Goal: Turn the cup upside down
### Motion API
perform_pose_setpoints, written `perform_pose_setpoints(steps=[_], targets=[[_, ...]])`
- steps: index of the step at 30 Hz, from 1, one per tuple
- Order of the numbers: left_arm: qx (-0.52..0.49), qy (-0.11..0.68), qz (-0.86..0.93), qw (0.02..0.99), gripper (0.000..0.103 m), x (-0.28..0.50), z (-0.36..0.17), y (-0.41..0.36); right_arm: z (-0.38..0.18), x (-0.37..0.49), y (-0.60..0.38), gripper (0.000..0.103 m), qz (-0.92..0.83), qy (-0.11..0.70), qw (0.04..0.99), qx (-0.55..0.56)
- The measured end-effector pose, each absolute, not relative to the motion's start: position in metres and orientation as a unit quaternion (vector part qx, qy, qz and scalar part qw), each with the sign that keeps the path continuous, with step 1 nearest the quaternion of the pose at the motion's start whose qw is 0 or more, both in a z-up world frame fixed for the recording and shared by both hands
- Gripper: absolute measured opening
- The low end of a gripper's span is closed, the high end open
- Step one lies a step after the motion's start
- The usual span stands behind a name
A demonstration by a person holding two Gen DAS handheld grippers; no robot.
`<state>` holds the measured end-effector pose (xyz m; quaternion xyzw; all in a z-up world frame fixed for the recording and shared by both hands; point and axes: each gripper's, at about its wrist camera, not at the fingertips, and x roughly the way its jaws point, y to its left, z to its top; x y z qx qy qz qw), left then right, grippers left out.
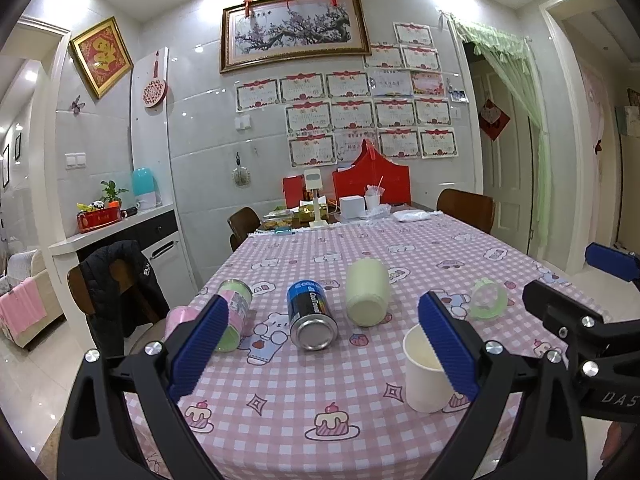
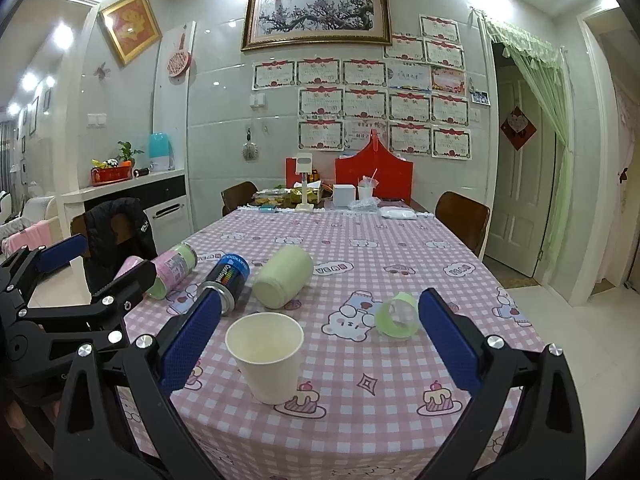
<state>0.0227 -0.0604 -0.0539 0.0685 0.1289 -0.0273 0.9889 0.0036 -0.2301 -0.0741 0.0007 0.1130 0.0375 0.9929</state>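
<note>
A white paper cup (image 2: pixel 266 354) stands upright, mouth up, low in the centre of the right wrist view, on a pink checked tablecloth (image 2: pixel 360 420) printed with cartoon cakes and bears. The right gripper (image 2: pixel 320 338) is spread wide, its ribbed blue pads (image 2: pixel 448 336) either side of the cup, holding nothing. The left gripper (image 1: pixel 324 344) is equally released; the cup (image 1: pixel 424 376) sits behind its right pad. Above lie a blue can (image 2: pixel 228 278), a pale green jar (image 2: pixel 282 278), a pink canister (image 2: pixel 172 270) and a clear green cup (image 2: pixel 396 314), all on their sides.
</note>
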Motion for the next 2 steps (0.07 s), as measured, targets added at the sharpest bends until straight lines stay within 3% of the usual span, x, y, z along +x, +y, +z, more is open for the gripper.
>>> perform_pose_setpoints(steps=[2], targets=[[0.076,0.137,-0.027,0.987,0.094,0.0266,-0.0597,-0.0631,-0.077,0.006,-0.2299,0.095,0.034,0.118,0.992,-0.004]])
